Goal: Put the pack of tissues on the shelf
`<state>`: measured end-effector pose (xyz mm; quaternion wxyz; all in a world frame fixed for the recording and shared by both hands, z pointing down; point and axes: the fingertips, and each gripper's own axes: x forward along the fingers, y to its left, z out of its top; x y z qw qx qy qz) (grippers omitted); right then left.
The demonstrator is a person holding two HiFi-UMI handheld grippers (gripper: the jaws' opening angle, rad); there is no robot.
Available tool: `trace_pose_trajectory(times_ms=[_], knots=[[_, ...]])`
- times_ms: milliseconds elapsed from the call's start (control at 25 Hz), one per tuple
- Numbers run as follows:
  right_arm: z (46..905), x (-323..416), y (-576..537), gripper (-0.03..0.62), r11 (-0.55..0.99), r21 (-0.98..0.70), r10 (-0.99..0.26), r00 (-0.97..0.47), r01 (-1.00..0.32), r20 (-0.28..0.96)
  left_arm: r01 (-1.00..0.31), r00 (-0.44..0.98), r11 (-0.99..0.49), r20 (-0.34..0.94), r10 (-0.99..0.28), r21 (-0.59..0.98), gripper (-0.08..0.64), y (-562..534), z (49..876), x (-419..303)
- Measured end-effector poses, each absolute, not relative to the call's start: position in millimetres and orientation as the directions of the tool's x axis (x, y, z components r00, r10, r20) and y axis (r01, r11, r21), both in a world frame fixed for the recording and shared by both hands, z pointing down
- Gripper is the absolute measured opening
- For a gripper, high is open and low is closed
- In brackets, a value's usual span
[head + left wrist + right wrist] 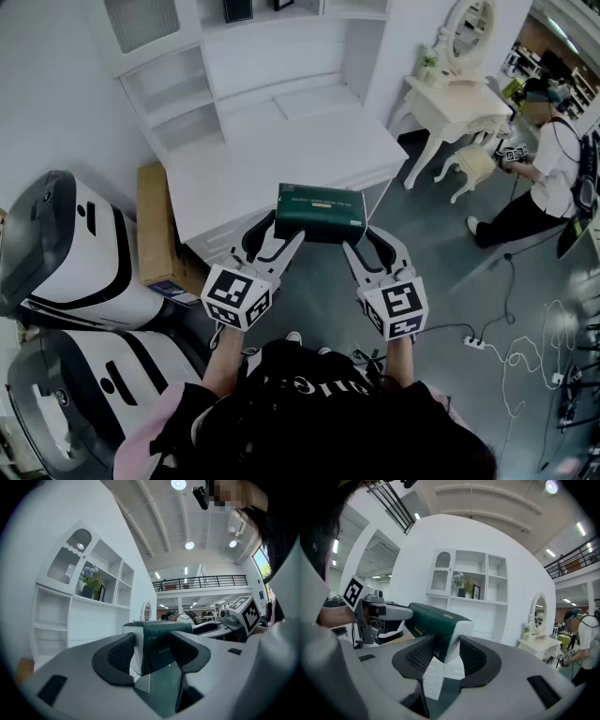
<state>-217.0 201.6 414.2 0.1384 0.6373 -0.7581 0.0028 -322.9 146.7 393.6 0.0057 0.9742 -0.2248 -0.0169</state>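
Right now, holding the pack of tissues up in the air, just in front of the shelf unit and a little above its desk top, not yet resting on any board. Pinched at both short ends: left gripper clamped on one, right gripper clamped on the other, ribbed pads pressed into the wrapping in both gripper views.

Probably mid-carry, then, with the placing yet to do. Best handled as one rigid lift:
- Match the squeeze on both sides and raise both ends at the same pace, to avoid twisting or buckling a soft pack.
- Clear the front edge of the unit before pushing forward.
- Aim for an opening in the unit wide enough to take the pack plus a pair of jaws at each end. Otherwise expect a bump against an upright.
- Set it down flat and fully supported first, then spread the jaws and back straight out.

As for pointing: lying flat, broad dark green face up, long axis running side to side from gripper to gripper, roughly parallel with the unit's front edge and perhaps skewed a touch. One long side turned toward the unit, the other away from it.
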Motion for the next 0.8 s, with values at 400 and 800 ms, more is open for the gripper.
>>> trace_pose_trajectory(times_ms=[400, 800], knots=[[424, -228, 188, 0.193, 0.174, 0.174, -0.967, -0.135, -0.969, 0.214, -0.429, 0.903, -0.903, -0.023, -0.43, 0.034, 0.238, 131, 404, -332], [440, -221, 178, 0.193, 0.149, 0.13, -0.965, -0.116, -0.98, 0.237, -0.408, 0.913, -0.91, 0.007, -0.409, 0.067, 0.238, 118, 420, -325]])
